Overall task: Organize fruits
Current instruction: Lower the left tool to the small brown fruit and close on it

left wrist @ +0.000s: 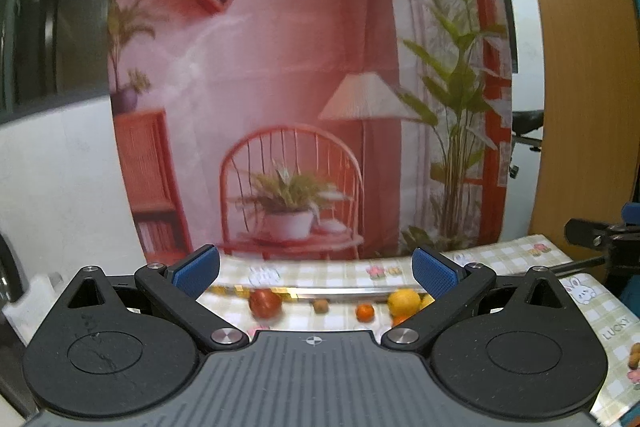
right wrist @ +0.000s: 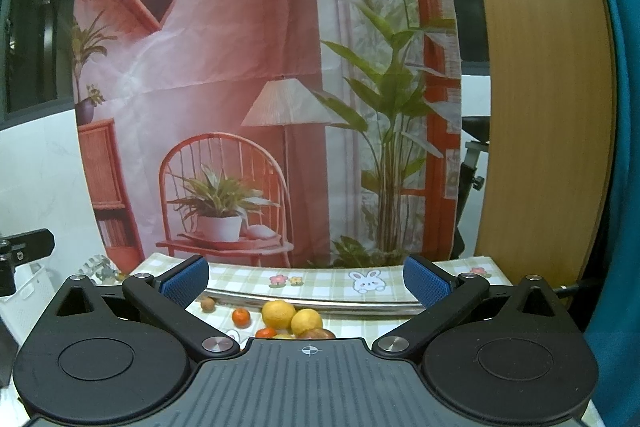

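While both tools gape empty, left tool (left wrist: 316, 273), right tool (right wrist: 306, 277), fruits (right wrist: 294, 321) on tablecloth (right wrist: 328, 281)

One word could be read: "LUCKY", printed in grey capitals on the checked tablecloth (left wrist: 520, 255), seen in the left wrist view. It stood at the cloth's right side, just below the white rabbit print (left wrist: 582, 291) and running slantwise. The book spines on the shelves of the printed backdrop (left wrist: 280, 67), which hung behind the cloth, were too blurred to read. The right wrist view showed no legible text.
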Demonstrator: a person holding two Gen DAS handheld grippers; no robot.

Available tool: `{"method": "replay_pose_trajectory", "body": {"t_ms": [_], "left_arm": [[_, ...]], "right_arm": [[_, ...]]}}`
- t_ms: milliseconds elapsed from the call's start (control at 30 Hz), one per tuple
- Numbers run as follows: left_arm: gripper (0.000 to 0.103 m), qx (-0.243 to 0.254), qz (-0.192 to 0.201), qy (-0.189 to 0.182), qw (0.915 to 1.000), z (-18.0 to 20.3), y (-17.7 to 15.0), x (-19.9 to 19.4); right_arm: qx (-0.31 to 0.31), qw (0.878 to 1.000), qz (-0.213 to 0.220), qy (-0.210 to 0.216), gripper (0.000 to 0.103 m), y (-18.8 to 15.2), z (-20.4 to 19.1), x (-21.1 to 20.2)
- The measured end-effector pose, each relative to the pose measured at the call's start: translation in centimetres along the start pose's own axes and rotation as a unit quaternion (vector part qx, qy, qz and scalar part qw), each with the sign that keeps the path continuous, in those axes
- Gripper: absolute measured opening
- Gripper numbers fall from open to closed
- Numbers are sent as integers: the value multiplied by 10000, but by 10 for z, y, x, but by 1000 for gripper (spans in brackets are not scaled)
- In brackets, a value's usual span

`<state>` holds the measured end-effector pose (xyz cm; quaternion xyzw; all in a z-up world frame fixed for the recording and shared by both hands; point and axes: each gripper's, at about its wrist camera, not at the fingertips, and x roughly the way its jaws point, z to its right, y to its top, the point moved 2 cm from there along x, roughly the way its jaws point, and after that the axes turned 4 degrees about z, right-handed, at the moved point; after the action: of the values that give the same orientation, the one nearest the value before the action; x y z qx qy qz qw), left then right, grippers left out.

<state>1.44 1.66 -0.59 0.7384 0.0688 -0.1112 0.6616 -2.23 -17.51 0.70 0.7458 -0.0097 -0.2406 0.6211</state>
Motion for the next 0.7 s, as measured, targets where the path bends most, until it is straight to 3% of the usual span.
{"method": "replay_pose_trajectory", "body": {"t_ms": [267,700], "left_arm": [[103,-1,-513,-65,9987,-21,-29,46],[100,-30,-1284,-584,9900,-28,-93,141]], "right_arm": [[-106,9999,126,41,103,0,18,26],[-96,9994,-330,17,103,-45,27,102]]}}
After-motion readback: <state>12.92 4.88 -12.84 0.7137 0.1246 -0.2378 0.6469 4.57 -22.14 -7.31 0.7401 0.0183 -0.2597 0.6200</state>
